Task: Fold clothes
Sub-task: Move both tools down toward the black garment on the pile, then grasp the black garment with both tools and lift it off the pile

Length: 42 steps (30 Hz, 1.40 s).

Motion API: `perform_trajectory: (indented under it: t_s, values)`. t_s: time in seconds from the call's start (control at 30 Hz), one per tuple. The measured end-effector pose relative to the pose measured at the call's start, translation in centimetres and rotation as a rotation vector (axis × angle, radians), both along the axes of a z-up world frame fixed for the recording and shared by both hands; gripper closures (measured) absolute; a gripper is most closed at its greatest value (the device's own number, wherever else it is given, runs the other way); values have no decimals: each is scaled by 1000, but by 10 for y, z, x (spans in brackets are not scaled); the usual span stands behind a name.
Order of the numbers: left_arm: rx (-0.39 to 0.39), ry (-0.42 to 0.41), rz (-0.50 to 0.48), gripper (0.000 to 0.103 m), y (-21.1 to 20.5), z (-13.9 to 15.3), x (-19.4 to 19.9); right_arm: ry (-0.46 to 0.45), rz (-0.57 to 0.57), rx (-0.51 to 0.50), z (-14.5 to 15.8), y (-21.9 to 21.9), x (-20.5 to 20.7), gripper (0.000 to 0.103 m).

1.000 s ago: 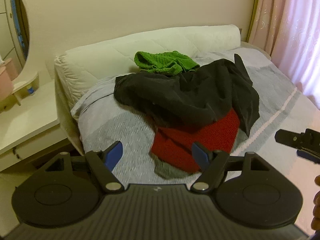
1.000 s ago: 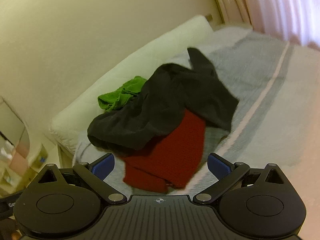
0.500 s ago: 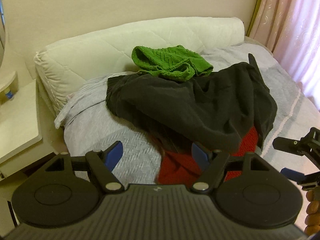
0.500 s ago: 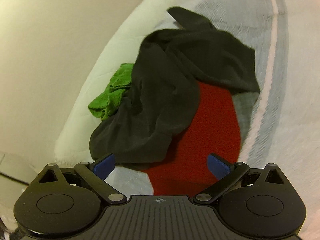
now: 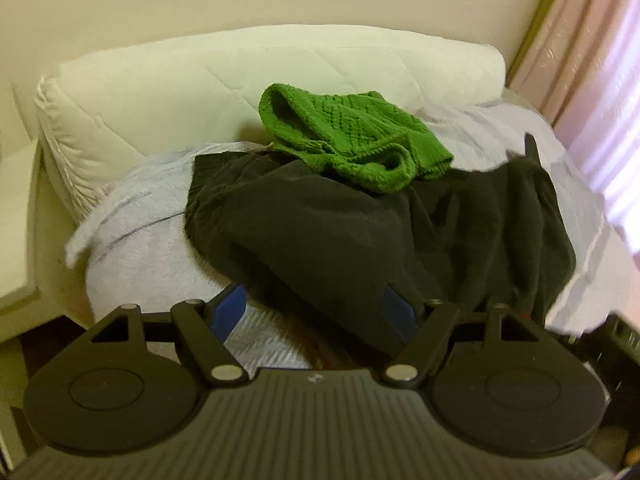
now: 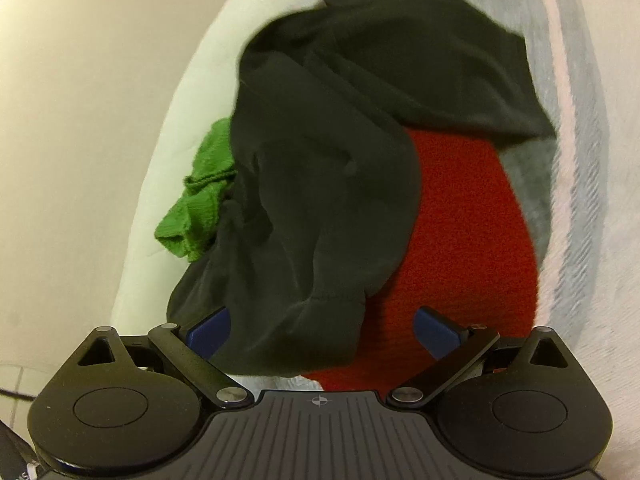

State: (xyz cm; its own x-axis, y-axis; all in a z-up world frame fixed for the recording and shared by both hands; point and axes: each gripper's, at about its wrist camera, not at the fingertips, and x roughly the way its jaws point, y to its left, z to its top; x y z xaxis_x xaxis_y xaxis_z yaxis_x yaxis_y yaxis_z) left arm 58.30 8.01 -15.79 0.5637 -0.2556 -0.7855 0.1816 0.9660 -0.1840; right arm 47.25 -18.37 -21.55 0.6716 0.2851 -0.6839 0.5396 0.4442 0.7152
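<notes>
Red sweater [image 6: 460, 248] mostly buried under black garment [image 5: 360, 232] on bed [image 5: 140, 248]; barely visible from left wrist view. Green knit [image 5: 344, 136] on top, by pillow [image 5: 160, 92]. Left gripper [image 5: 314, 308] and right gripper [image 6: 322, 328] both spread apart, holding nothing. Closer to pile than second ago.

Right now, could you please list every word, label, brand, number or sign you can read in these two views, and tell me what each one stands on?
No readable text in either view.
Left gripper body: a small pale emblem, no letters.
Right gripper body: a small crosshair mark, no letters.
Bottom left corner of the right wrist view: a cut-off white mark on a dark object, too little showing to read.
Black garment, green knit, red knit: no labels visible.
</notes>
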Motion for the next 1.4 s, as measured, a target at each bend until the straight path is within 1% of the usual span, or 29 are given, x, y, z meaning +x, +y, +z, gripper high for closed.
perform_trajectory:
  t_s: [0.03,0.07,0.1,0.2,0.23,0.27,0.3,0.33,0.37,0.43,0.47,0.53,0.57,0.63,0.77,0.87,0.97,1.07,1.13,1.2,1.3,1.4]
  values:
    - [-17,7,12,30,0,-5,6,6,-7,21,-6,-1,3,3]
    - [-34,17,28,30,0,-10,13,10,-15,42,-11,-2,5,9]
    - [-51,27,44,30,0,-16,19,15,-22,62,-16,-3,7,13]
    - [-118,59,93,30,2,-35,35,26,-45,126,-32,-6,13,17]
    - [-141,70,110,30,3,-41,38,26,-49,145,-36,-7,15,28]
    - [-163,75,119,30,3,-47,42,26,-51,163,-40,-8,16,49]
    - [-184,80,129,31,3,-52,45,20,-45,180,-43,-8,18,60]
    - [-202,83,136,37,3,-57,48,14,-35,188,-44,-9,19,68]
    - [-195,73,131,42,1,-58,49,9,-26,191,-44,-9,20,73]
    - [-182,53,121,63,-3,-59,50,-41,-2,183,-37,-10,19,81]
    - [-175,42,115,66,-5,-60,50,-70,11,178,-32,-11,18,83]
    - [-167,17,94,77,-7,-54,48,-125,34,165,-21,-12,16,85]
    - [-165,4,86,79,-8,-51,46,-151,43,156,-13,-12,15,85]
    - [-169,-26,83,85,-8,-42,43,-205,66,131,3,-11,13,86]
    - [-134,-115,49,89,-12,-15,30,-351,115,53,44,-6,0,87]
    - [-155,-176,32,90,-13,12,18,-464,125,3,78,-6,-16,88]
    - [-171,-261,-12,91,-19,43,-1,-566,109,-31,109,-9,-37,89]
    - [-199,-362,-69,91,-28,79,-29,-672,65,-67,138,-17,-70,90]
    - [-215,-436,-125,91,-35,105,-53,-740,24,-91,158,-23,-97,90]
    - [-236,-487,-186,91,-43,129,-78,-797,-18,-119,177,-32,-127,91]
    - [-261,-512,-254,91,-55,150,-111,-841,-68,-173,199,-41,-170,91]
    - [-262,-535,-318,91,-67,158,-150,-845,-114,-219,210,-49,-212,91]
